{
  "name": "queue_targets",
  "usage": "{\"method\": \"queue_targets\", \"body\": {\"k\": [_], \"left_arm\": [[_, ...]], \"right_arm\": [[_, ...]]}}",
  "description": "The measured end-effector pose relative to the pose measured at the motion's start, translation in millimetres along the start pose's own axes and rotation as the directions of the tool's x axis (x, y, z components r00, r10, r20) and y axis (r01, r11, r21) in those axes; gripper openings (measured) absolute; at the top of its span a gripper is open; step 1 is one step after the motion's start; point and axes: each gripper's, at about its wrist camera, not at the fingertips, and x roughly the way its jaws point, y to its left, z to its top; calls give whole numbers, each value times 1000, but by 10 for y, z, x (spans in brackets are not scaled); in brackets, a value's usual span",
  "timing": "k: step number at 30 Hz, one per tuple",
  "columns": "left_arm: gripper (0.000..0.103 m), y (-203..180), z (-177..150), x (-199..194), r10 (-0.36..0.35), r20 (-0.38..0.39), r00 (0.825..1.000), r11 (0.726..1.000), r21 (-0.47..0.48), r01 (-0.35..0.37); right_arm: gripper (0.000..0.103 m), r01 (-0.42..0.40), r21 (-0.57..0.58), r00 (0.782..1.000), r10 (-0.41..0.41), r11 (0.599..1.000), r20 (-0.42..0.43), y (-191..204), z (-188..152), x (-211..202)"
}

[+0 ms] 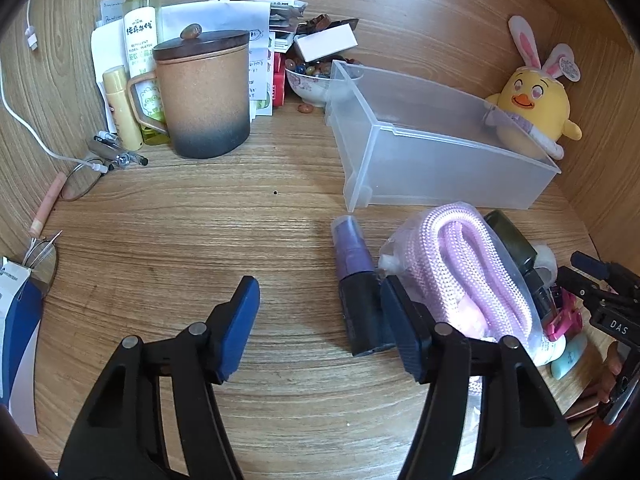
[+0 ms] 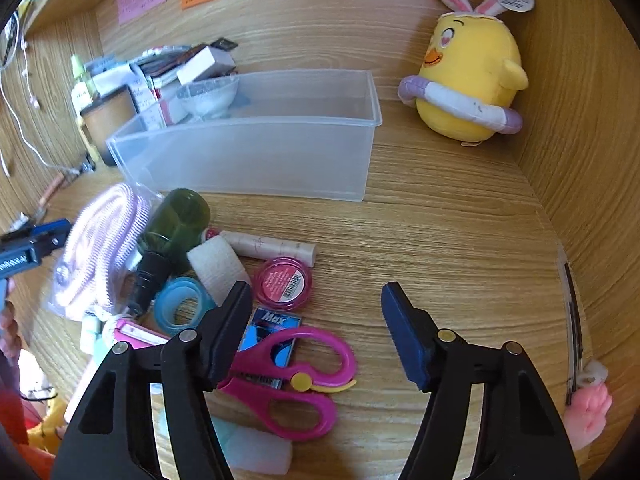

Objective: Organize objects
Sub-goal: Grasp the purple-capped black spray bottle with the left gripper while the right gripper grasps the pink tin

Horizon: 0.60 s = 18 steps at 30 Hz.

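Behind your clear plastic storage bin point(image 2: 256, 148), the patterned white bowl point(image 2: 208, 96) shows only blurred through its wall. Left of that bin, the dark green bottle point(image 1: 510, 236) is half hidden by the bagged pink rope point(image 1: 460, 264).

We see a brown desk point(image 1: 160, 240) with wavy wood lines. The big cup point(image 1: 204, 100) is tan on top and dark grey at the bottom, with a dark brown lid. The box point(image 2: 256, 152) is clear and cloudy white. The toy chick point(image 2: 468, 76) is yellow with pink and white bunny ears. The rope point(image 1: 472, 272) is light pink with a woven pattern. The scissors point(image 2: 296, 384) are bright pink with a yellow dot. The tape ring point(image 2: 180, 304) is light blue. The little round tin point(image 2: 284, 280) is pink. The bottle point(image 2: 176, 224) is dark green.
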Motion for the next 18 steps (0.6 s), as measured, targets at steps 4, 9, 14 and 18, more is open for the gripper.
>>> {"method": "queue_targets", "body": {"k": [4, 9, 14, 18], "left_arm": [[61, 111, 36, -16, 31, 4, 1000, 999, -16, -31], [61, 144, 68, 32, -27, -26, 999, 999, -41, 25], [61, -49, 71, 128, -61, -55, 997, 998, 1, 61], [56, -160, 43, 230, -37, -79, 996, 998, 44, 41]], "right_arm": [[58, -7, -27, 1000, 7, 1000, -27, 12, 6, 110], [48, -34, -33, 998, 32, 999, -47, 25, 13, 195], [37, -17, -42, 998, 15, 999, -54, 36, 33, 212], [33, -12, -48, 998, 9, 999, -59, 44, 56, 229]]}}
